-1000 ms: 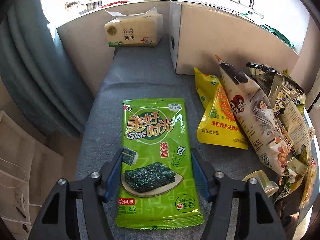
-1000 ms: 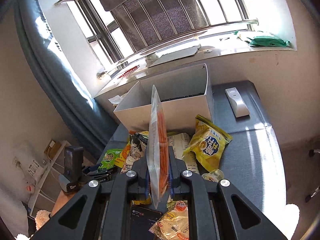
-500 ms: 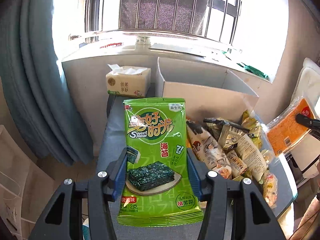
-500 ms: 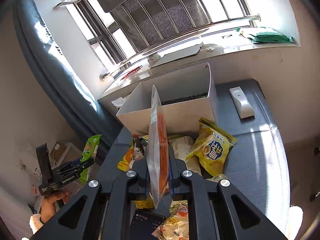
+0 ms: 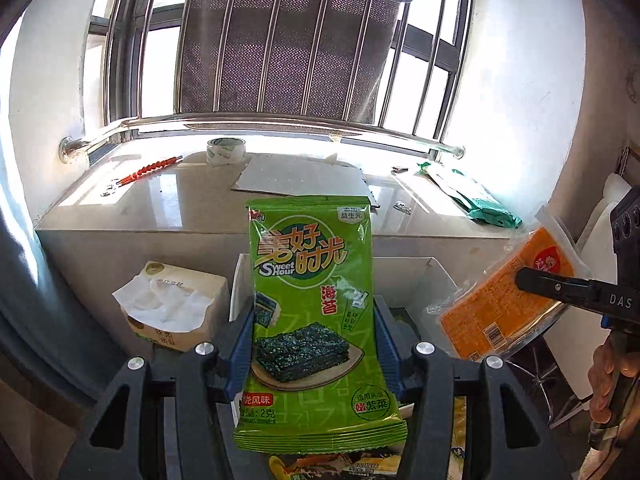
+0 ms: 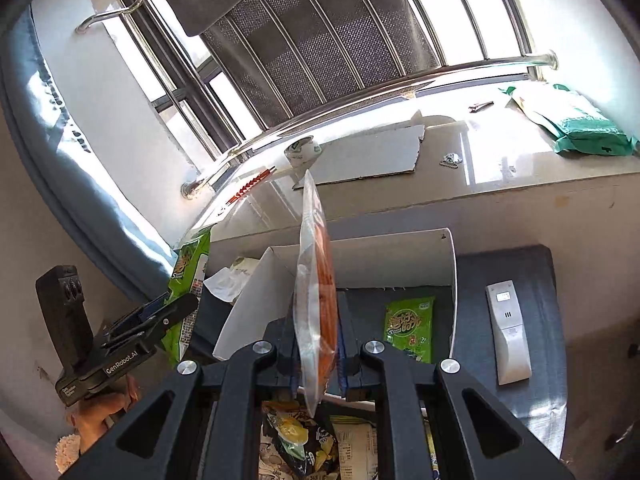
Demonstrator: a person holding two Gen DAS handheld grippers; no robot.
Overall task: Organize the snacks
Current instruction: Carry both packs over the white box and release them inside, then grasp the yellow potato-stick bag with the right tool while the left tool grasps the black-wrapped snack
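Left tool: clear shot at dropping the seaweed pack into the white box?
Probably yes. The left tool holds the seaweed pack raised just short of the white box, whose top is open, with only one green packet inside.

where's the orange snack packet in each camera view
Left wrist: the orange packet is at the right edge, flat face showing, pinched by the right gripper.
Right wrist: centre, edge-on and upright, between the shut jaws.
Shared landmark: the white box beneath it.

Grey cushioned bench (image 6: pixel 560 360): white box (image 6: pixel 452 276), remote (image 6: pixel 507 332), snack pile (image 6: pixel 304 440).
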